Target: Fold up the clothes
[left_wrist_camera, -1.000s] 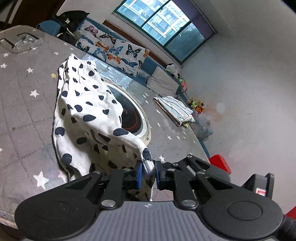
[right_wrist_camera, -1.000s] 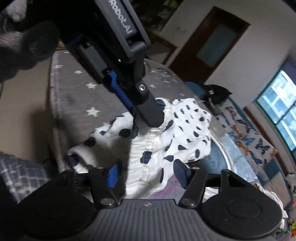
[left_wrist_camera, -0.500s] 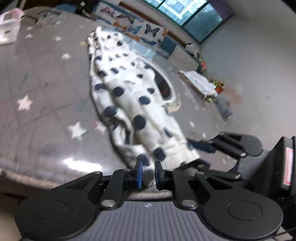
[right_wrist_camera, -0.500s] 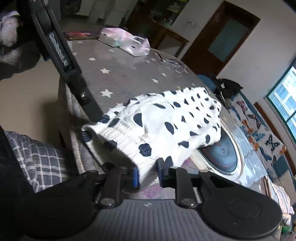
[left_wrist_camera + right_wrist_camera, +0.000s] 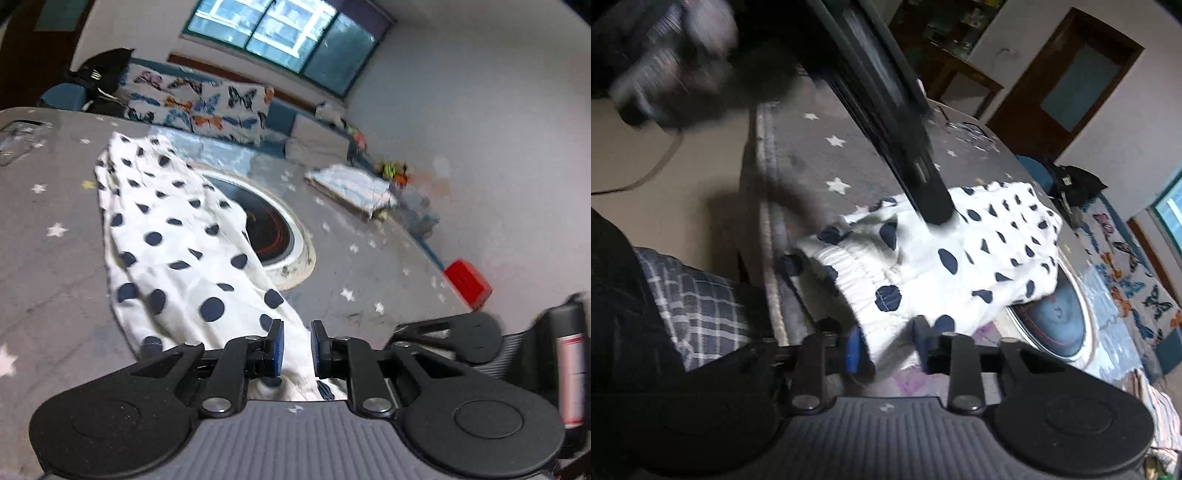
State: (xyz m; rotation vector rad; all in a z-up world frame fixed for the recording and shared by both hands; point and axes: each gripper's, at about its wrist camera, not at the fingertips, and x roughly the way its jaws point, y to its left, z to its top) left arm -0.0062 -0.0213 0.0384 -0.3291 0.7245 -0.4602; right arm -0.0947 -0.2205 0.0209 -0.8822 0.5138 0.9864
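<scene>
Nearest in the right wrist view, the right gripper [image 5: 888,349] has just been opening; its blue pads stand apart with the ribbed waistband end of the spotted garment [image 5: 960,258] lying between them, and the cloth looks loose there, not pinched. The left gripper [image 5: 294,349] is drawn close, its pads clamped on a bunched white fold of the same garment at the near edge of the table [image 5: 55,206]. The garment, white with dark blue dots and probably a pair of small trousers, lies lengthwise on the grey star-print cover, waistband towards the person, its far end reaching away to the left of a round inset plate [image 5: 275,236] whose left rim it partly covers. A checked trouser leg [image 5: 698,306] shows just off the near table edge.

The step in hand looks like straightening the waistband before a fold. To do it well, I would keep the left grip firm and low, take the right pads to the opposite corner of the waistband and close on a single thickness of hem, then draw both hands apart evenly so the cloth lies flat and its edges line up, clear of the plate rim.

Farther off lie a folded striped cloth [image 5: 351,186], a butterfly-print cushion [image 5: 207,107] and the window [image 5: 288,33]
</scene>
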